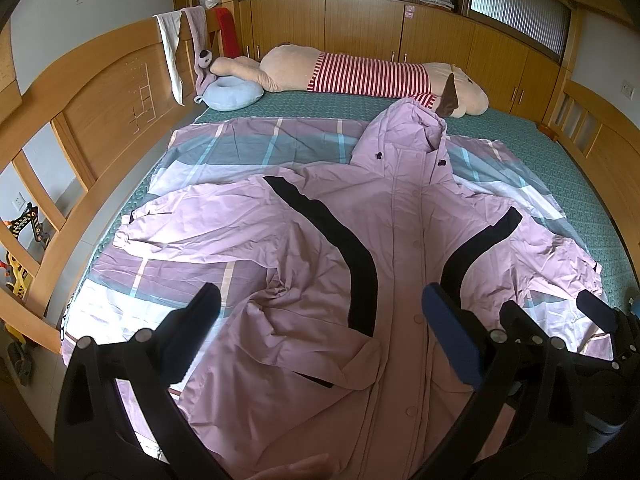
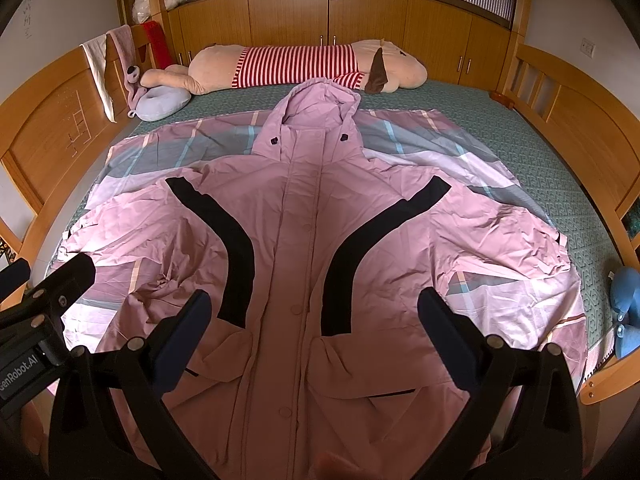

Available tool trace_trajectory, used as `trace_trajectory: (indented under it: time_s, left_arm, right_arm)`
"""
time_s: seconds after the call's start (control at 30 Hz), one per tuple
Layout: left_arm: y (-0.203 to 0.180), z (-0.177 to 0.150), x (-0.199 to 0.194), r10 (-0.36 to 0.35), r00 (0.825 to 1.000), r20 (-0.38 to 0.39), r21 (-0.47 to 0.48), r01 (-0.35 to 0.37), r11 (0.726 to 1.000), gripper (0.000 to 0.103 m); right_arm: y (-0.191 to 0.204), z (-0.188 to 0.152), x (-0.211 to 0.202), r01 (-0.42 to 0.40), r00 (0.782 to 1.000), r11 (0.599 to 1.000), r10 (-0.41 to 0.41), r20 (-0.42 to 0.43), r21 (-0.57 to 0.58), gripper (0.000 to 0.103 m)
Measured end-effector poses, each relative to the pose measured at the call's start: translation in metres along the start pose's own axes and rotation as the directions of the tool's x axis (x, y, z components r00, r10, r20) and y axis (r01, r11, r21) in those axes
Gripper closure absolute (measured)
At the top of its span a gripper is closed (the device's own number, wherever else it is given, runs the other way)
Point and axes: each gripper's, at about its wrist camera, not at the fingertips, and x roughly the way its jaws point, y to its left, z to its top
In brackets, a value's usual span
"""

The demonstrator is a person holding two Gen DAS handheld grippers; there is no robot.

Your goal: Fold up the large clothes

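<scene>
While both tools hang spread and empty, the pink hooded jacket with black stripes (image 2: pixel 296 240) lies lengthwise ahead, hem nearest, left tool (image 1: pixel 320 328) by its rumpled side.

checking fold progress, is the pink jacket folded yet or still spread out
Spread out, not folded: the pink jacket lies front-up on the bed, both sleeves out sideways, hood flat. Both grippers hover open above it.
</scene>
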Motion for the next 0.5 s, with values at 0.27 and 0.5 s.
trace_trajectory:
  time_s: [0.27, 0.5]
  left_arm:
    - [-0.0031, 0.0052, -0.0012, -0.001, 1.000, 0.000, 0.001, 0.001, 1.000, 0.002]
    - [-0.0034, 0.0053, -0.0012, -0.003, 1.000, -0.007, -0.001, 0.003, 1.000, 0.002]
  right_arm:
    - [0.0007, -0.0002, 0.0004, 0.001, 1.000, 1.000, -0.001, 0.000, 0.000, 0.001]
    - [0.0005, -0.0004, 0.0005, -0.002, 1.000, 1.000, 0.002, 0.000, -0.002, 0.001]
